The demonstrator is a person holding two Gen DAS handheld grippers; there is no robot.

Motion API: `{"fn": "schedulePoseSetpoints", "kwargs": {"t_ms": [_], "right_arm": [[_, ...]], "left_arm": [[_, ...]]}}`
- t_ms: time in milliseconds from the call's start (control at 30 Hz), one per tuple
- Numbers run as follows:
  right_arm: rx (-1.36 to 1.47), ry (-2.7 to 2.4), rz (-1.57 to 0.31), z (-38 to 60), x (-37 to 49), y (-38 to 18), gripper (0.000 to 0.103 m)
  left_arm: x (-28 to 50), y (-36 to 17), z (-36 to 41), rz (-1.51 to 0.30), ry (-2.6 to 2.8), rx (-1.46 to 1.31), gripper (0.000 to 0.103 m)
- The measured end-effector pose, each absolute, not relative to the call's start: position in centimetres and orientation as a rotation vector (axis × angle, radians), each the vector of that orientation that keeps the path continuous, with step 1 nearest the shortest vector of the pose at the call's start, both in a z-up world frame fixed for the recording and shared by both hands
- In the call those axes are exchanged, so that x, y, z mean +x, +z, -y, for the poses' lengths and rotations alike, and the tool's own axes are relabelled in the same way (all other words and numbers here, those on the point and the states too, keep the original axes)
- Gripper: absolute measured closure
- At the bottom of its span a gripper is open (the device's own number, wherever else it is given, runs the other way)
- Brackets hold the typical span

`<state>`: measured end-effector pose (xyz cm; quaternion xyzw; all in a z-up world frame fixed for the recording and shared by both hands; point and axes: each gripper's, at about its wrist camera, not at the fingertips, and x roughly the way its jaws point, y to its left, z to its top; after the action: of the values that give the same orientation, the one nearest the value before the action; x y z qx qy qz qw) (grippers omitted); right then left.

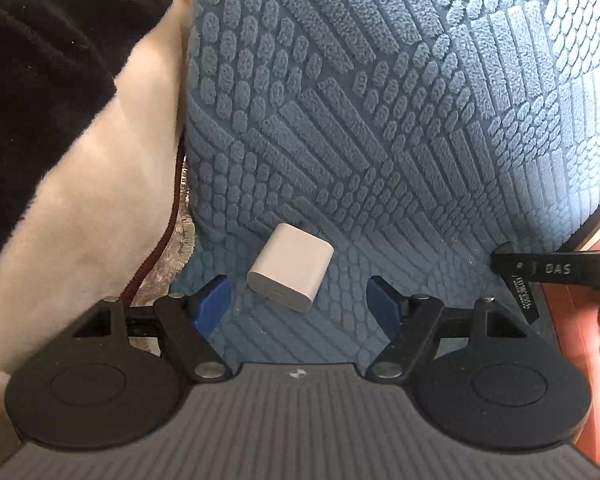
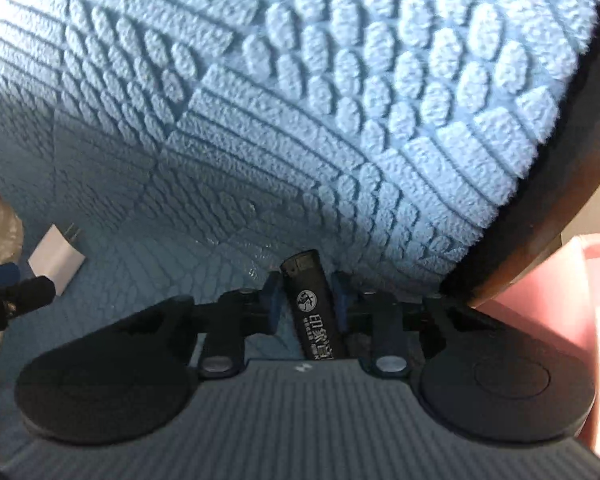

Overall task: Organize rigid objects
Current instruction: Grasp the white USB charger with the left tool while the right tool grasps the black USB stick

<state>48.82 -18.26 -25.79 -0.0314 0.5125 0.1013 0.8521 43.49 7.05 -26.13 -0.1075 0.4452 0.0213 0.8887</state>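
A white charger plug [image 1: 290,267] lies on the blue textured cushion [image 1: 380,120], just ahead of and between my left gripper's [image 1: 298,304] open blue fingers, not touched. It also shows at the far left of the right wrist view [image 2: 58,260], prongs up. My right gripper [image 2: 306,300] is shut on a black lighter [image 2: 314,308] with white print, held upright above the cushion [image 2: 260,120]. The lighter and the right gripper's tip show at the right edge of the left wrist view [image 1: 520,280].
A black and cream plush blanket [image 1: 60,120] lies left of the cushion. The cushion's dark rim and wooden chair edge [image 2: 540,232] curve at the right, with a pink box [image 2: 580,300] beyond it.
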Motion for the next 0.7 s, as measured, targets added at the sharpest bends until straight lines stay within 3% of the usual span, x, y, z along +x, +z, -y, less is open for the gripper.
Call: {"fn": "schedulePoseSetpoints", "kwargs": {"t_ms": [300, 367, 700], "right_arm": [[-0.08, 0.291, -1.082, 18.5, 48.5, -23.7, 0.077], [-0.077, 0.313, -1.098, 18.2, 48.1, -23.7, 0.087], [0.089, 0.4, -1.145, 18.9, 46.8, -23.3, 0.086]], "left_arm": [[43.9, -26.5, -7.5, -0.929, 0.047, -0.225, 0.024], [43.7, -26.6, -7.4, -0.928, 0.049, -0.227, 0.024], [43.9, -26.8, -7.5, -0.925, 0.05, -0.212, 0.024]]}}
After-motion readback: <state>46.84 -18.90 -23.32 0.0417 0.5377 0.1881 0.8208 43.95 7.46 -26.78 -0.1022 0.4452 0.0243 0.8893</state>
